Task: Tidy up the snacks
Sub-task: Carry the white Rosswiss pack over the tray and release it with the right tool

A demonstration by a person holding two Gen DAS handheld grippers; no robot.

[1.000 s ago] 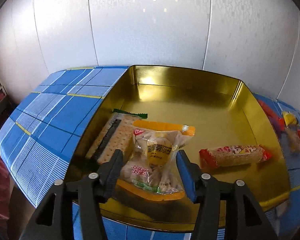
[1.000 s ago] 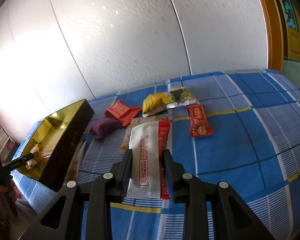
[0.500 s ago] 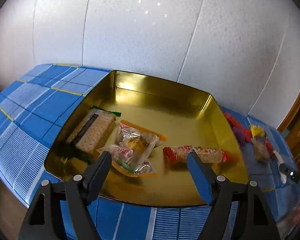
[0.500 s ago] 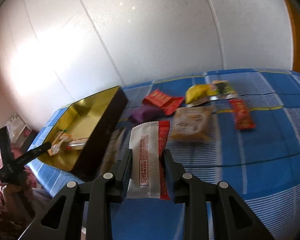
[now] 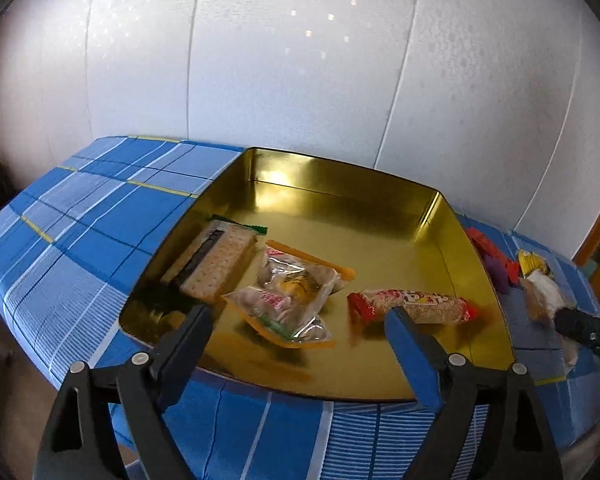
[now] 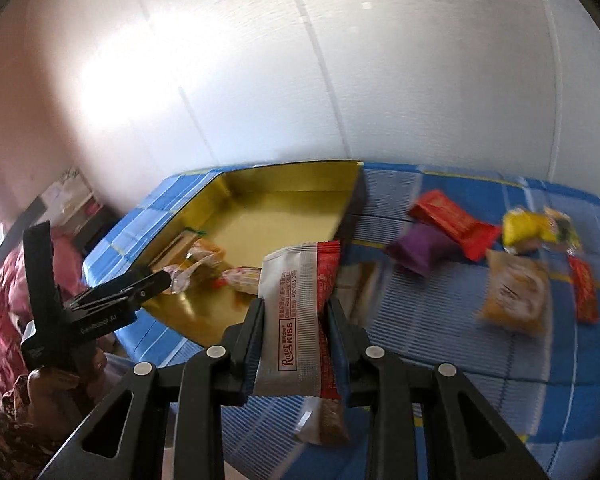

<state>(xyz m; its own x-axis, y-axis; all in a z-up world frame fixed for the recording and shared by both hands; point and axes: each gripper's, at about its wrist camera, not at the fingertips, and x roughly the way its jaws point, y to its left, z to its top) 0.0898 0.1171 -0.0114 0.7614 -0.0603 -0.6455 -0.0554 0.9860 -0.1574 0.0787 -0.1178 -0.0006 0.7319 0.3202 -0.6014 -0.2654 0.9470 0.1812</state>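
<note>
A gold tin (image 5: pixel 340 200) sits on the blue checked cloth. In it lie a cracker packet (image 5: pixel 216 260), a clear bag with orange edges (image 5: pixel 292 296) and a red-ended cereal bar (image 5: pixel 416 304). My left gripper (image 5: pixel 298 312) hovers at the tin's near rim. Its jaws are opening wide and touch nothing; the clear bag lies free beyond them. My right gripper (image 6: pixel 296 304) is shut on a white and red wafer packet (image 6: pixel 296 320), held upright in the air just right of the tin (image 6: pixel 284 176). The left gripper (image 6: pixel 140 284) shows at the tin's near-left corner.
Loose snacks lie on the cloth right of the tin: a red packet (image 6: pixel 452 216), a purple one (image 6: pixel 420 248), a yellow one (image 6: pixel 536 228), a brown bun packet (image 6: pixel 516 296) and a small red bar (image 6: pixel 584 288). A white wall stands behind. The cloth drops off at left.
The left jaws let go of the clear bag, spread wide and drew back from it. The right gripper carried the wafer packet left, from among the loose snacks to beside the tin.
</note>
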